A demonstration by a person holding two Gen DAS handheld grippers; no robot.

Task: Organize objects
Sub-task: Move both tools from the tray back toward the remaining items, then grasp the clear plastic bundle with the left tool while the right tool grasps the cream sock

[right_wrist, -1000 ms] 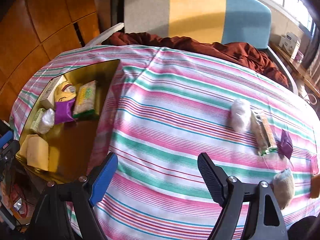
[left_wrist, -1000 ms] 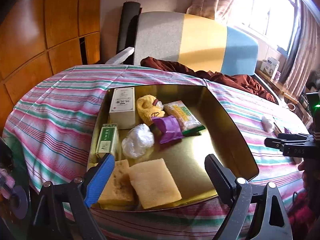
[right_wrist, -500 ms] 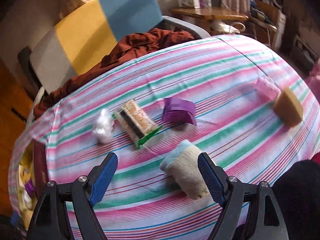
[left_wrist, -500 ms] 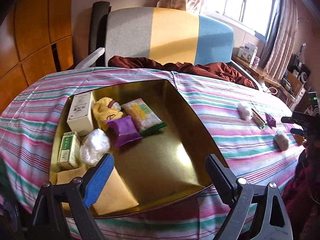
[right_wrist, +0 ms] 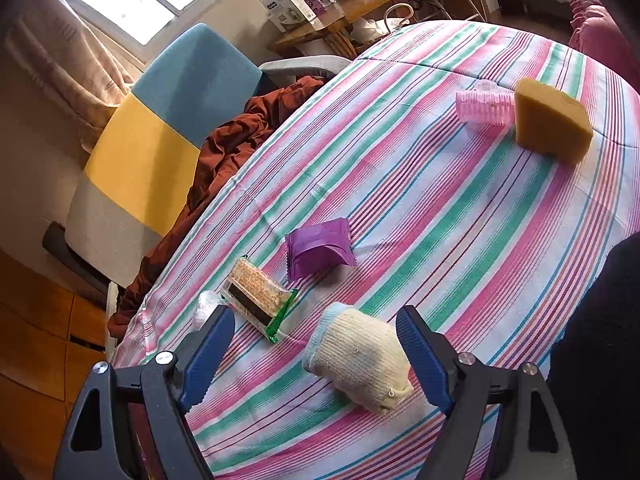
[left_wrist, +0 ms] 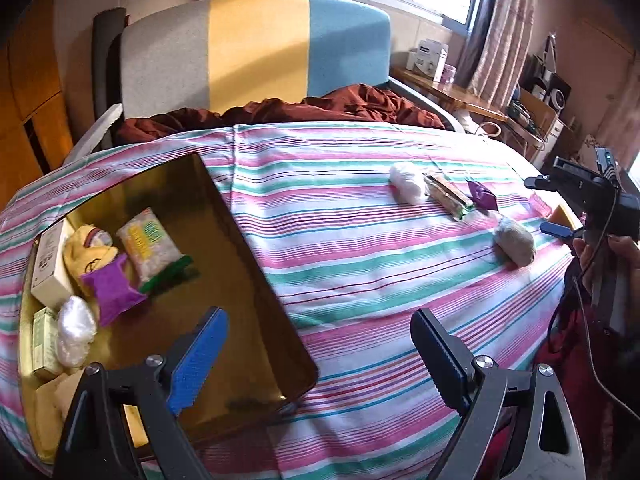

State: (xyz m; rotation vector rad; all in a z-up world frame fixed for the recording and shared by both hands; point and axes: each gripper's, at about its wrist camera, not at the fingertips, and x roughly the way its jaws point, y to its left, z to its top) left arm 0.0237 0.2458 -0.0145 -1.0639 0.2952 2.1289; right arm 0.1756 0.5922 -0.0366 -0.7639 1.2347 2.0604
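Hovering over rolled sock, both grippers wide apart

Right gripper (right_wrist: 316, 354) jaws spread, cream sock (right_wrist: 358, 360) lying between them on striped cloth (right_wrist: 440, 216), pads not pressing. Purple packet (right_wrist: 320, 248) at 12 o'clock of sock, cracker pack (right_wrist: 258, 294) at 10. Left gripper (left_wrist: 320, 356) spread, empty, over gold tray (left_wrist: 240, 264) edge.

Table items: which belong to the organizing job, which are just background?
Job: gold tray, rolled sock, purple packet, cracker pack, sponge, pink cup, white wad.
Background: chair, brown cloth, side-table box.
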